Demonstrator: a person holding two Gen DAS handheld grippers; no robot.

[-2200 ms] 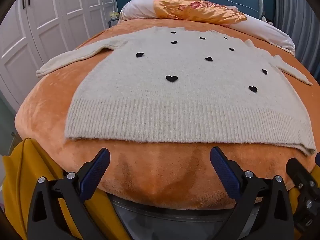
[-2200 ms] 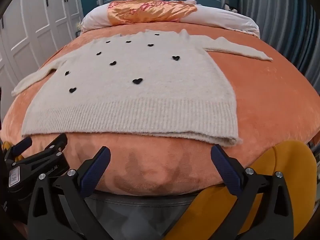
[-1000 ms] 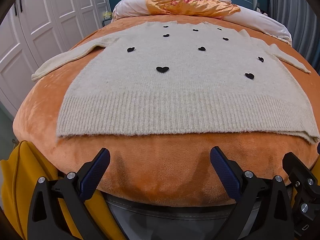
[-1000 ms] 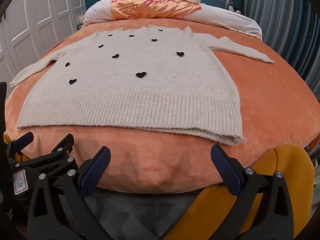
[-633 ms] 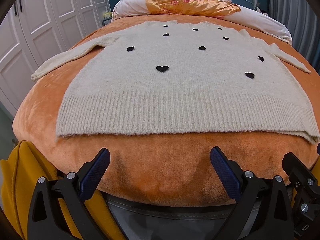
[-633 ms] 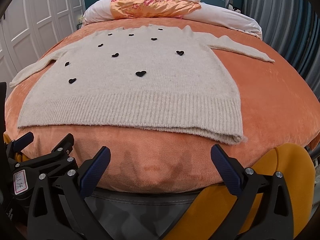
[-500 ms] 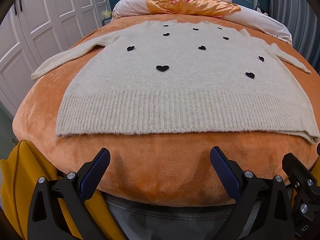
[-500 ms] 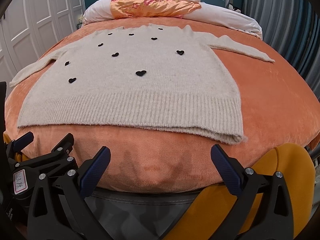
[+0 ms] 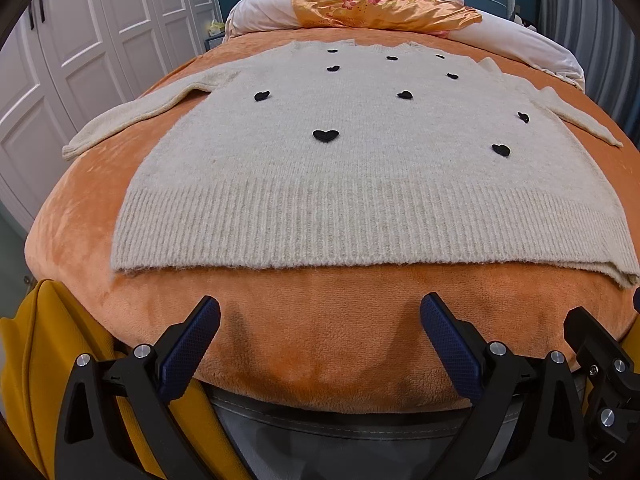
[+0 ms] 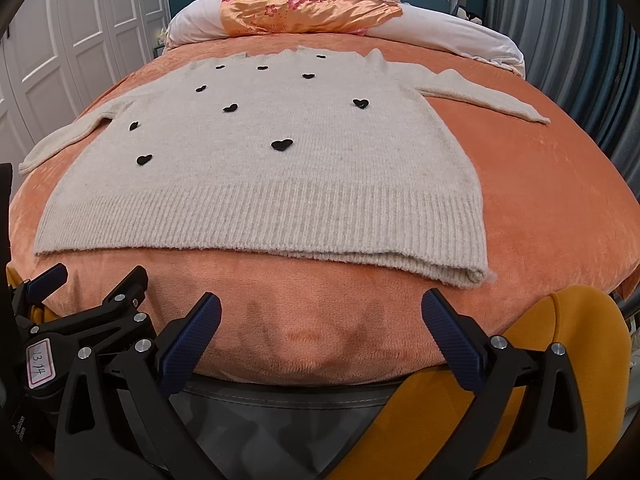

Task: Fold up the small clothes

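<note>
Fuzzy ribbed-hem sweater (image 9: pixel 360 168) flat — plush blanket (image 9: pixel 340 320)

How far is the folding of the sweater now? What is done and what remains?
Done: the cream sweater lies flat on the orange blanket, sleeves spread out. In hand: nothing; the left gripper and right gripper sit before the hem, jaws open and empty. Left: every fold, sleeves and body.

A bed (image 9: pixel 280 332) covered with an orange plush blanket (image 10: pixel 540 200) carries a cream sweater (image 9: pixel 360 184) with small black hearts, spread flat, sleeves out to both sides. At the head lie a white pillow (image 10: pixel 460 36) and what looks like an orange flowered satin cloth (image 10: pixel 300 12).
</note>
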